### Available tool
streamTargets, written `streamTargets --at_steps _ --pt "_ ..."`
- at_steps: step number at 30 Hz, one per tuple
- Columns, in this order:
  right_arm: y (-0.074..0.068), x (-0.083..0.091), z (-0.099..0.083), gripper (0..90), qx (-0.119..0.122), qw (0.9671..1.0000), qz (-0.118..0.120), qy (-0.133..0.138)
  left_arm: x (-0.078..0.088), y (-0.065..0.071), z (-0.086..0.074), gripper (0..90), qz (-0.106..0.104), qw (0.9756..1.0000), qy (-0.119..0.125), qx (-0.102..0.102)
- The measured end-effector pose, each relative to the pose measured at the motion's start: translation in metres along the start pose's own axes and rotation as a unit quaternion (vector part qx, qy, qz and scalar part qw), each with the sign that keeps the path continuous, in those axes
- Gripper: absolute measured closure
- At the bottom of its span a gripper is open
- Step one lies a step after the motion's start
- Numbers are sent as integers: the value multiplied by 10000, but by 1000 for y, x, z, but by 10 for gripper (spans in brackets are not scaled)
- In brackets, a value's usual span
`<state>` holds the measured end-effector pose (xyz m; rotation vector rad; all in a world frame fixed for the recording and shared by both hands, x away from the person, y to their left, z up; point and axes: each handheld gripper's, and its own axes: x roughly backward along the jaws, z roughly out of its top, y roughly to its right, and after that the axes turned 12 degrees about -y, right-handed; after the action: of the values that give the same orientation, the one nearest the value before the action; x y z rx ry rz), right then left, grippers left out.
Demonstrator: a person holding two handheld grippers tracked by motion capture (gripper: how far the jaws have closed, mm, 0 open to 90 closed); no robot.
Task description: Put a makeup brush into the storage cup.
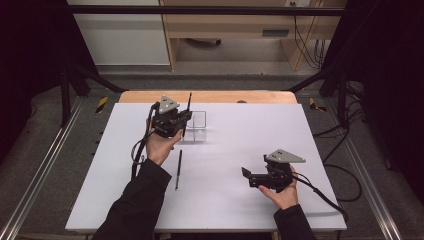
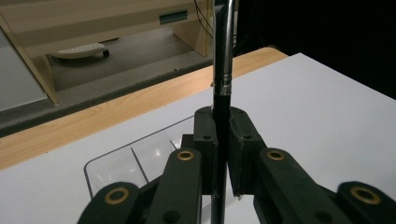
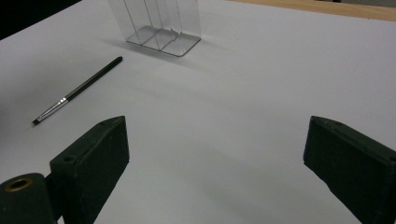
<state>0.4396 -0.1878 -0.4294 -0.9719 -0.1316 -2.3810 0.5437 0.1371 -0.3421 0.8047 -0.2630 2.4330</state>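
A slender brush with a black handle and silver ferrule (image 2: 222, 65) is pinched upright between the fingers of the left gripper (image 2: 223, 135), running up the centre of the left gripper view and out at the top edge. In the high view the same brush (image 1: 188, 107) is seen standing nearly vertical in the left gripper (image 1: 176, 121), in the upper left of the centre of the frame, directly over the near-left edge of a clear plastic organiser (image 1: 199, 126) divided into narrow compartments. Whether the lower end of the brush is touching the organiser cannot be told. The organiser (image 2: 140, 156) is shown just behind and below the closed fingers in the left gripper view.

A second black brush (image 1: 178, 170) is laid flat on the white desk (image 1: 235, 200), below the organiser and just beside the person's left forearm. In the right gripper view this brush (image 3: 77, 90) is seen at the upper left, its bristle end toward the left edge, with the organiser (image 3: 161, 28) standing at the top.

The right gripper (image 1: 257, 175) is held low at the lower right of the high view, well apart from both brushes. Its fingers (image 3: 100, 158) are spread wide with nothing between them.
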Motion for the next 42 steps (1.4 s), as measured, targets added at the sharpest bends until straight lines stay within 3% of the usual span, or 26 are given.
streamTargets --at_steps 22,42 --pt "1 2 1 71 -19 10000 21 36 -30 -17 24 825 330 9994 29 37" --pt "1 1 1 70 -28 10000 53 52 -55 -29 22 826 383 9991 50 154"
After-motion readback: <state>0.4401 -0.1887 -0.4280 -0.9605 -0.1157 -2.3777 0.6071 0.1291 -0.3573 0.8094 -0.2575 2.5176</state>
